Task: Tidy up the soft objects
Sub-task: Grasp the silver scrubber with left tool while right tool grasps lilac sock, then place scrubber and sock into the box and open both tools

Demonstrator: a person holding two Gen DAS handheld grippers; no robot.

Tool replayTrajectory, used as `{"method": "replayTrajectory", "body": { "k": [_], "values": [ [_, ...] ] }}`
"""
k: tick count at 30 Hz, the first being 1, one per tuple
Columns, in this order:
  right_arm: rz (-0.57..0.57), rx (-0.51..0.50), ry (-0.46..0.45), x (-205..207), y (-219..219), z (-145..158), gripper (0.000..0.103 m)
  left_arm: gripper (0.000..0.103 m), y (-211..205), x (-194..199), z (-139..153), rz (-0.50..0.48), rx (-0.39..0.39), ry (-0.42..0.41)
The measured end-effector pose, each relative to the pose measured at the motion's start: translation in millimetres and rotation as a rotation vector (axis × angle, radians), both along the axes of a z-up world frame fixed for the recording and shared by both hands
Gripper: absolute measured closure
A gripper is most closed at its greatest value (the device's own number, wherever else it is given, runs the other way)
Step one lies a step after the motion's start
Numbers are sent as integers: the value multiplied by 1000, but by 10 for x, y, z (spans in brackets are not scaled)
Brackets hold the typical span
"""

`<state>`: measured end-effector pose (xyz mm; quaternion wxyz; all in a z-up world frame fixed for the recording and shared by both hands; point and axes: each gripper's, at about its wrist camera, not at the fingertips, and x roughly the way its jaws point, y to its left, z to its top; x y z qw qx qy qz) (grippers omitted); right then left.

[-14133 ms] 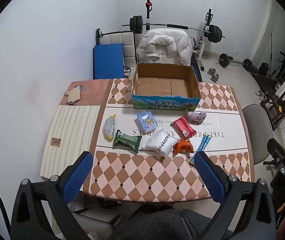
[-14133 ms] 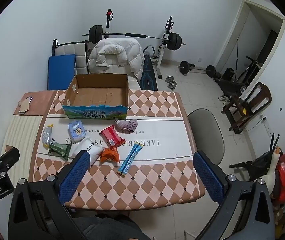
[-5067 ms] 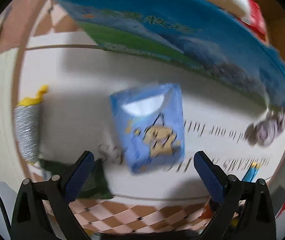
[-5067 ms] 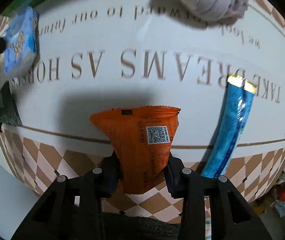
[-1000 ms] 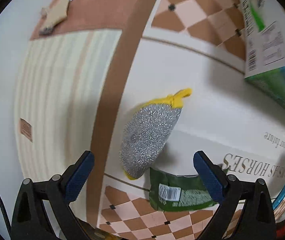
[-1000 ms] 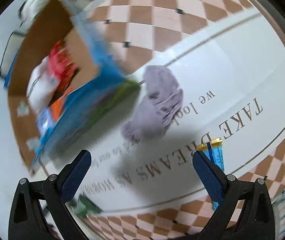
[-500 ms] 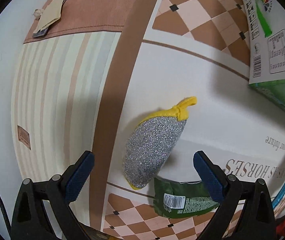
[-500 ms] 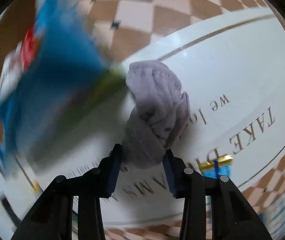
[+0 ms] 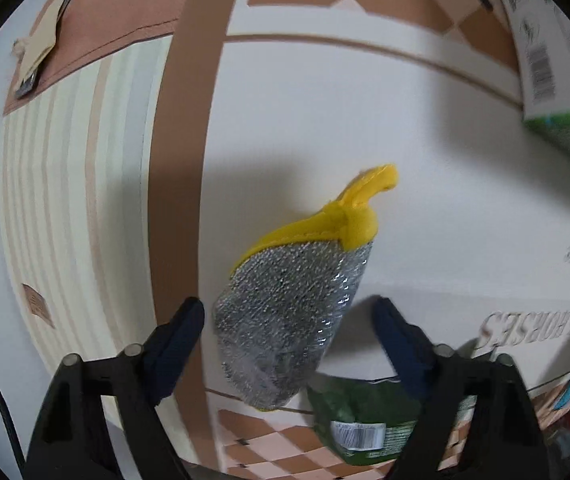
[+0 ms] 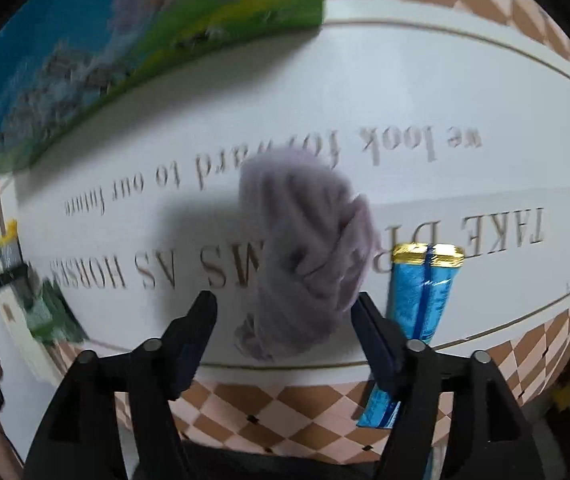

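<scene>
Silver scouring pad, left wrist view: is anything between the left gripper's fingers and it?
Nothing visible. The silver scouring pad sits between the open fingers of the left gripper. The green packet lies beside it, under the other finger, not in between.
</scene>
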<state>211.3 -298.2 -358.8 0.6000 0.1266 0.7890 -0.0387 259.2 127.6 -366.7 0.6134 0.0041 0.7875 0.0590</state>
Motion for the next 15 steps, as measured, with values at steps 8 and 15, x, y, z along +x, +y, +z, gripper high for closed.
{"method": "replayTrajectory", "body": {
  "k": [8,15],
  "values": [
    [-22,-39,21,129,-35,-170,46,54,-124,54,270,10,37,-60],
    [46,3,-47,20,288,210,61,55,-481,-13,1421,18,-101,-258]
  ]
}}
